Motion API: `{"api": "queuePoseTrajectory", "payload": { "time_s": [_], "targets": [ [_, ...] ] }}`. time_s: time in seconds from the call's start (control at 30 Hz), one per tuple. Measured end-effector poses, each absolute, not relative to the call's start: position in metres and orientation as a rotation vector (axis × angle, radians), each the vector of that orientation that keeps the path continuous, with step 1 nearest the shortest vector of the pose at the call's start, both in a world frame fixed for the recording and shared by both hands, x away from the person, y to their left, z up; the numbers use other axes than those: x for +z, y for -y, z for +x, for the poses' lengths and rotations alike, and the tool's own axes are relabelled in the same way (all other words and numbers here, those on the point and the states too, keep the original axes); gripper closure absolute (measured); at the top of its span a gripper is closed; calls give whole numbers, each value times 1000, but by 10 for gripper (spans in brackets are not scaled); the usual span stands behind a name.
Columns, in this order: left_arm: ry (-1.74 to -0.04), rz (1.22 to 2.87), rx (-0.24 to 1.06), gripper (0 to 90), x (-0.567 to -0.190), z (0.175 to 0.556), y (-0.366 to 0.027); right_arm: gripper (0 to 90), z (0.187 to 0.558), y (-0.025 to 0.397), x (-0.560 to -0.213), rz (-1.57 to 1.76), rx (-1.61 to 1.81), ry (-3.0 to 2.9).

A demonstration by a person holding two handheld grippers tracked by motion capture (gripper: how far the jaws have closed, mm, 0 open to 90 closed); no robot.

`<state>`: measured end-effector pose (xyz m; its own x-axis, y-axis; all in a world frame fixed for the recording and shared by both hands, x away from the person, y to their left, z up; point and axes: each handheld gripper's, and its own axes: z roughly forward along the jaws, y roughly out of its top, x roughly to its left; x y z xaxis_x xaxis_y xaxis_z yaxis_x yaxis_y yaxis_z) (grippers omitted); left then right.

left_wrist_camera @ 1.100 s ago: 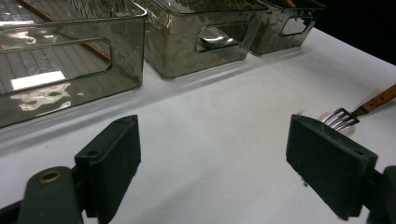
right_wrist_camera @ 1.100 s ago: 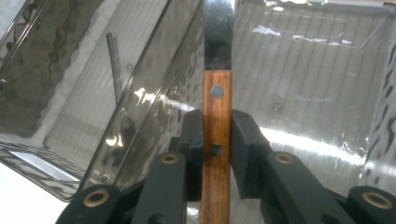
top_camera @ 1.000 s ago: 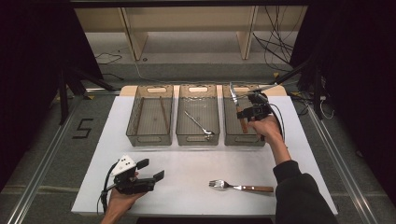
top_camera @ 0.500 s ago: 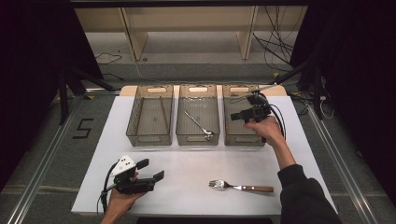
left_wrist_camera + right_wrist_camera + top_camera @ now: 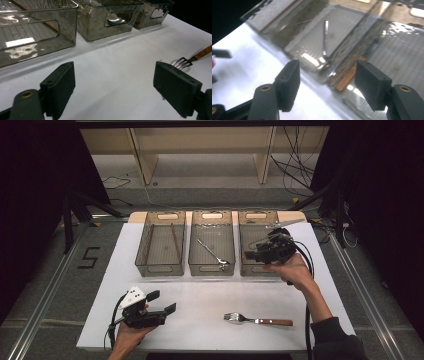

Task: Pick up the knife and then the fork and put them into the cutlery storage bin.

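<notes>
Three clear bins stand in a row at the back of the white table point(image 5: 210, 295). The left bin point(image 5: 161, 245) holds thin sticks. The middle bin point(image 5: 212, 265) holds a metal utensil point(image 5: 212, 251) point(image 5: 325, 37). A silver blade point(image 5: 284, 224) pokes over the far corner of the right bin point(image 5: 256, 270), and a wooden handle point(image 5: 347, 78) lies inside it. My right gripper point(image 5: 250, 252) point(image 5: 327, 82) hovers over the right bin, open and empty. My left gripper point(image 5: 164, 301) point(image 5: 113, 85) rests open near the front left. A wooden-handled fork point(image 5: 257, 320) point(image 5: 185, 61) lies at the front.
Beyond the table are a floor with cables point(image 5: 295, 170) and a wooden shelf frame point(image 5: 200, 150). A metal rail point(image 5: 365, 295) runs along the right side. The digit 5 point(image 5: 89, 257) is marked on the floor to the left.
My right gripper has drawn back toward the near side of the right bin. The silver blade it held upright now leans on the bin's far corner. The left gripper has not moved.
</notes>
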<state>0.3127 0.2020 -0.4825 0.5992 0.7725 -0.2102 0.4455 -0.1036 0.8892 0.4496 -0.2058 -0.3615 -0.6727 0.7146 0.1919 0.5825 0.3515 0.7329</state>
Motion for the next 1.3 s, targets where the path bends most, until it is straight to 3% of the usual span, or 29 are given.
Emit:
{"api": "queuePoseTrajectory", "payload": {
  "time_s": [0.8,1.3],
  "targets": [
    [-999,1745,373,177,-483,312,-202,324,380,204,-387,957,1230,-2529],
    [-990,1749,371,177,-482,311,-199,311,364,205,-400,866,1055,-2690]
  ]
}}
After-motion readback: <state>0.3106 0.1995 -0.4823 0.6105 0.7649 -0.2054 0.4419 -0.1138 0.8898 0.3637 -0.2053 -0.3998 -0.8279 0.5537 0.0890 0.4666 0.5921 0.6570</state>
